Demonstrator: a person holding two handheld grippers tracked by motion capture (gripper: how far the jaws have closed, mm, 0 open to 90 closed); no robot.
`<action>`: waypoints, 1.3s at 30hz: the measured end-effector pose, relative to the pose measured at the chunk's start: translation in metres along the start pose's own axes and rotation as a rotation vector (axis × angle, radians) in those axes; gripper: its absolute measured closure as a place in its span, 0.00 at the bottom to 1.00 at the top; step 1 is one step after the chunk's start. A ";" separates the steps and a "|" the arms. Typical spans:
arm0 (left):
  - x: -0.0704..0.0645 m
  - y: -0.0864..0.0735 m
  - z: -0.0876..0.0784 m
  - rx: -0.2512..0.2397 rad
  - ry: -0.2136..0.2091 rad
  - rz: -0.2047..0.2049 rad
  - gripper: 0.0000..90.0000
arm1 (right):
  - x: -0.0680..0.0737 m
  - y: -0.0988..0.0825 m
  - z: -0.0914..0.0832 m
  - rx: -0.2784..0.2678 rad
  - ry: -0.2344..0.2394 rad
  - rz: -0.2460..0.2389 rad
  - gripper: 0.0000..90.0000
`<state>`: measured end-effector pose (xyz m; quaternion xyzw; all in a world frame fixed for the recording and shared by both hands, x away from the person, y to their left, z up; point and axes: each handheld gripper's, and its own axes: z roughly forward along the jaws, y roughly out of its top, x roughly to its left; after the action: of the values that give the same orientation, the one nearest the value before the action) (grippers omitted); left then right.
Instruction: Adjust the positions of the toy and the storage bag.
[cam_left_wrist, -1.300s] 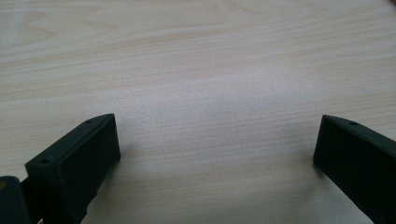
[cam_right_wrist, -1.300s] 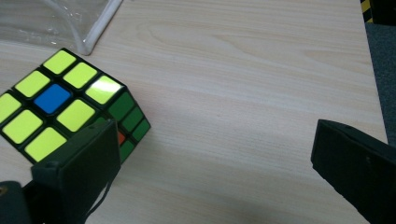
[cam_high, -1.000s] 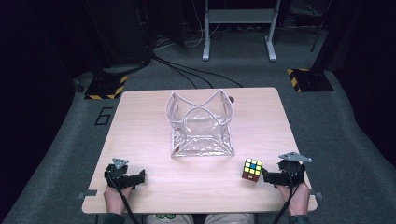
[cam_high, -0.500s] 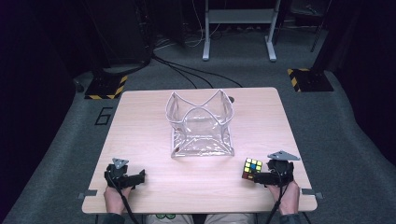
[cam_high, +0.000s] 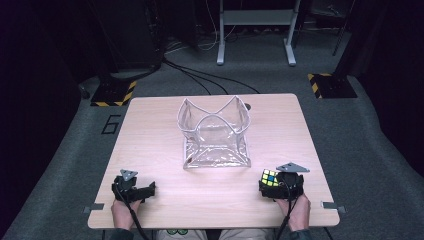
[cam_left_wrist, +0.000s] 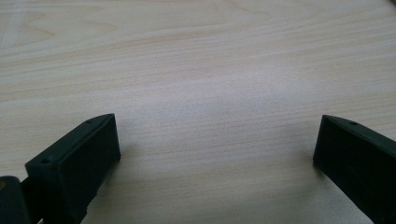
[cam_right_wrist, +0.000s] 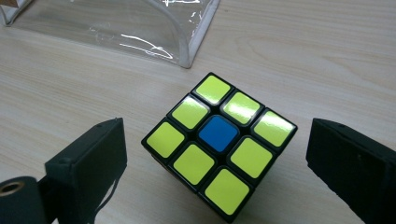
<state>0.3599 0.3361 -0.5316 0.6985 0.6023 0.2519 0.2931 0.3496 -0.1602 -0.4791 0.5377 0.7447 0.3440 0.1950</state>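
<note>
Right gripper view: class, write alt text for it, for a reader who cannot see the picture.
A puzzle cube with a mostly yellow top face and a blue centre square sits on a pale wooden table, between the two open black jaws of the right gripper, touching neither. The corner of a clear plastic container lies just beyond the cube.

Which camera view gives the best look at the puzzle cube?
The right gripper view shows the puzzle cube best: it sits close, between the open jaws of the right tool, its top face yellow with a blue centre. In the high view the cube is small, with the tool partly over it.
</note>
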 end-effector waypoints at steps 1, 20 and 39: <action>0.000 0.000 0.000 0.000 0.000 0.000 0.00 | 0.001 -0.001 0.001 0.000 -0.005 0.004 0.06; 0.000 0.000 0.000 0.000 0.000 0.000 0.00 | 0.009 -0.005 0.019 0.034 -0.096 0.053 0.15; 0.000 0.000 0.000 -0.001 -0.001 0.001 0.00 | 0.006 -0.008 0.014 0.059 -0.052 0.008 0.15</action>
<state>0.3599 0.3362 -0.5316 0.6986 0.6020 0.2520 0.2934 0.3518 -0.1520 -0.4939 0.5552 0.7468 0.3087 0.1972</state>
